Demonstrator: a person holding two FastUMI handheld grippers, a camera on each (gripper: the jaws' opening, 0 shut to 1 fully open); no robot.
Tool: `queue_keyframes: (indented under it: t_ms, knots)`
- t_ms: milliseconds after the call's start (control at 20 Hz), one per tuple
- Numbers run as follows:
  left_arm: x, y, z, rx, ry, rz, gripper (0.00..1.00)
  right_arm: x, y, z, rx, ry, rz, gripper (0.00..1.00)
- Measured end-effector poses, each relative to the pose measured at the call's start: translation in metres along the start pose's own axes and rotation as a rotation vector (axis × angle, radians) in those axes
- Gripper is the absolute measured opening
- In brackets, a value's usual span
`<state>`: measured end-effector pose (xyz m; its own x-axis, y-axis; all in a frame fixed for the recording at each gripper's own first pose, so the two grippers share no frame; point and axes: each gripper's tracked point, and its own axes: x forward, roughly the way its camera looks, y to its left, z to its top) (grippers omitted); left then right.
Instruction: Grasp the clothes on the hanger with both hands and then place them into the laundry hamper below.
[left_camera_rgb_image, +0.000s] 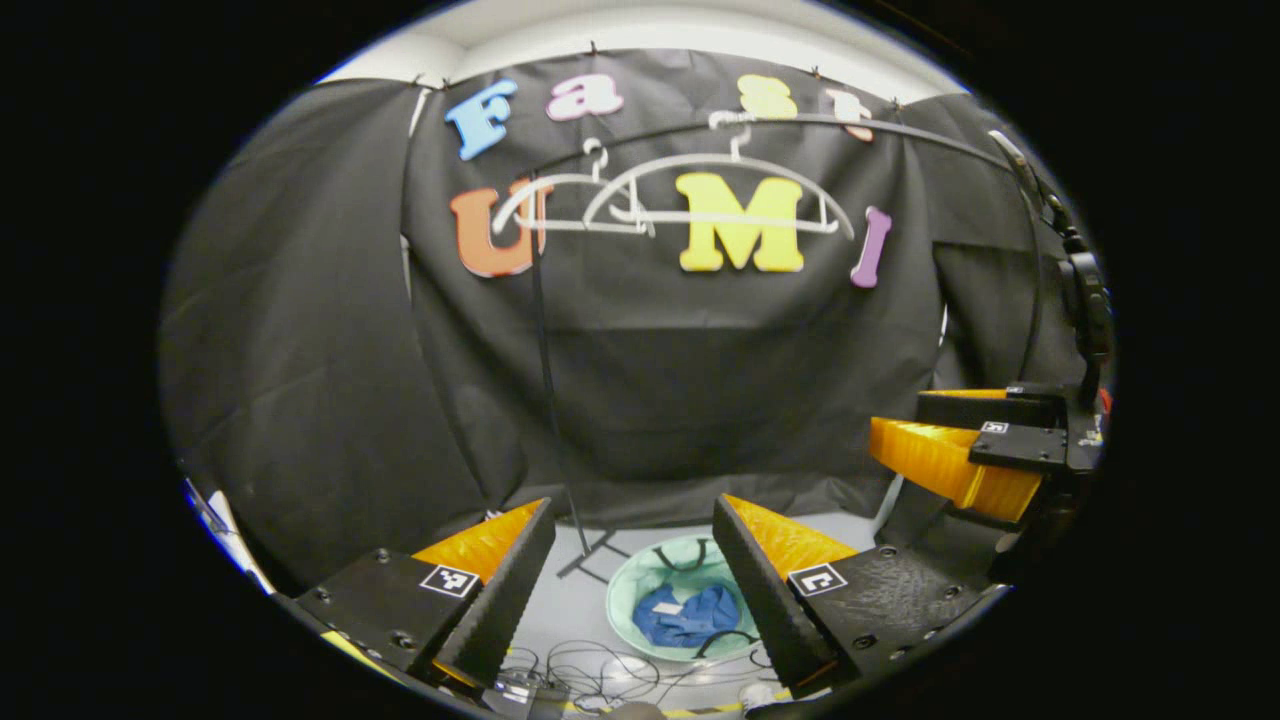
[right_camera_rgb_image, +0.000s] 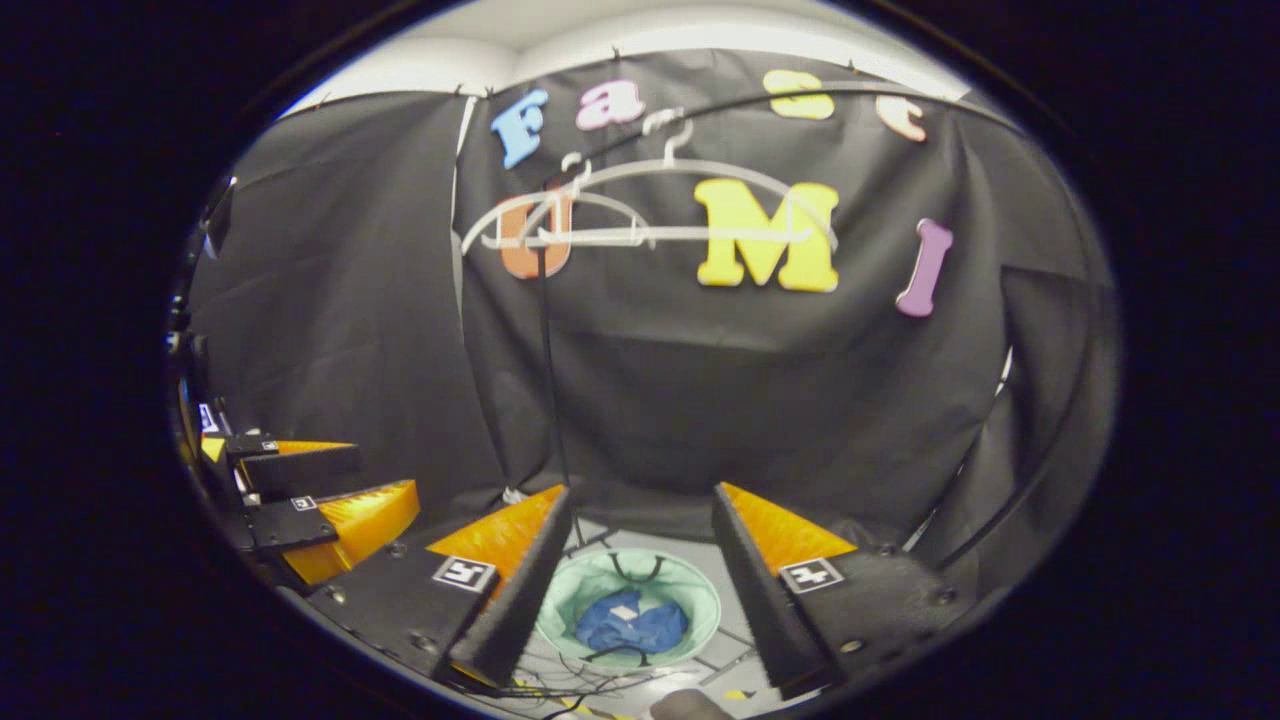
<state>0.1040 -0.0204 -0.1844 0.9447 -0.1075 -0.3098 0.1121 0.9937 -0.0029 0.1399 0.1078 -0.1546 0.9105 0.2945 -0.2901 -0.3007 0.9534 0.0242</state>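
Blue clothes (right_camera_rgb_image: 630, 624) in green hamper (right_camera_rgb_image: 700, 600), far below both wide-open, empty tongs (left_camera_rgb_image: 632, 585) (right_camera_rgb_image: 640, 580).

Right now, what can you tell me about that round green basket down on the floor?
The laundry hamper is a round, pale green tub that looks like soft fabric, standing open on the light floor by the foot of the black rack pole. Two dark loop handles show at its rim, one far, one near. A crumpled blue garment with a small white tag lies inside it. Thin dark cables trail on the floor near its front edge. Both open grippers are above it, touching nothing.
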Motion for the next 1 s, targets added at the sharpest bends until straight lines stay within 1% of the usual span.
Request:
queue_keyframes:
  t_ms: [50, 100, 150, 300, 350, 450, 500, 600, 700, 800, 900, 1000]
  knots:
    - [-0.013, 0.004, 0.015, 0.003, -0.038, 0.005, 0.97, -0.017, -0.005, 0.011, 0.005, -0.045, -0.008, 0.93]
    - [-0.029, 0.011, 0.029, 0.005, -0.081, 0.007, 0.94, -0.034, -0.006, 0.023, 0.001, -0.086, -0.016, 1.00]
    - [-0.045, 0.015, 0.044, 0.002, -0.117, 0.007, 0.92, -0.053, -0.004, 0.036, -0.005, -0.119, -0.023, 1.00]
    - [-0.096, 0.022, 0.087, 0.002, -0.213, 0.013, 0.92, -0.108, 0.005, 0.074, -0.008, -0.215, -0.022, 1.00]
    - [-0.113, 0.024, 0.101, -0.002, -0.241, 0.017, 1.00, -0.125, 0.004, 0.086, -0.004, -0.242, -0.024, 1.00]
    - [-0.142, 0.021, 0.119, -0.021, -0.275, 0.013, 1.00, -0.160, 0.001, 0.107, 0.008, -0.299, -0.032, 1.00]
    - [-0.144, 0.023, 0.127, -0.031, -0.287, 0.015, 1.00, -0.174, 0.002, 0.115, 0.015, -0.326, -0.032, 1.00]
    - [-0.166, 0.026, 0.138, -0.025, -0.313, 0.019, 1.00, -0.201, -0.006, 0.129, 0.021, -0.370, -0.042, 1.00]
    - [-0.186, 0.029, 0.135, 0.001, -0.320, 0.061, 1.00, -0.219, -0.024, 0.129, 0.022, -0.394, -0.066, 1.00]
    - [-0.205, 0.029, 0.126, 0.009, -0.319, 0.110, 1.00, -0.237, -0.036, 0.120, 0.037, -0.406, -0.069, 1.00]
    - [-0.222, 0.017, 0.115, 0.021, -0.307, 0.121, 1.00, -0.249, -0.046, 0.105, 0.043, -0.394, -0.065, 1.00]
    - [-0.232, 0.005, 0.105, 0.010, -0.301, 0.135, 1.00, -0.258, -0.060, 0.097, 0.055, -0.380, -0.068, 1.00]
